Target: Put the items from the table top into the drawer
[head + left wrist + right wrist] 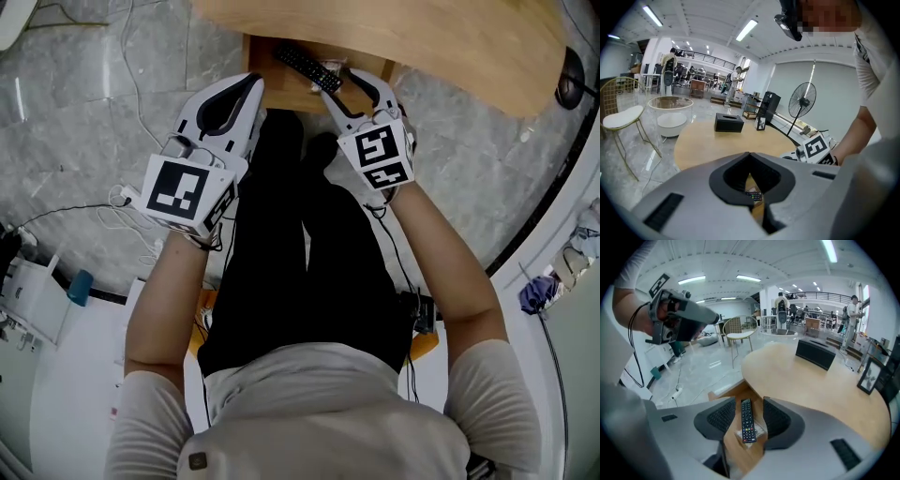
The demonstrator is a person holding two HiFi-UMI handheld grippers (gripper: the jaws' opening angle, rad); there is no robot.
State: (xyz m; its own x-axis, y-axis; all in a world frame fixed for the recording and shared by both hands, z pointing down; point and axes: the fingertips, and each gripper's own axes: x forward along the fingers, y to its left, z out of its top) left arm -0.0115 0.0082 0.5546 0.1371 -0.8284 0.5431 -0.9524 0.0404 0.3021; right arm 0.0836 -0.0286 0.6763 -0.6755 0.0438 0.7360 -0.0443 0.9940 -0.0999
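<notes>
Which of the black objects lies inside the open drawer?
The slim black remote control; the black rectangular box and the small black picture frame stand on the round wooden table top.

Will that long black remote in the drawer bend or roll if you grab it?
Probably not. The remote looks like a hard plastic slab, so likely stiff and light. Its flat shape shouldn't roll in the drawer, though smooth sides might slip.

readable text: none in any view
left cube (183, 190): black-and-white square marker, pattern only, no letters
right cube (382, 150): same kind of marker, no numbers
remote (748, 420): button print too small to read
black box (729, 123) on the surface (701, 140): no label made out
</notes>
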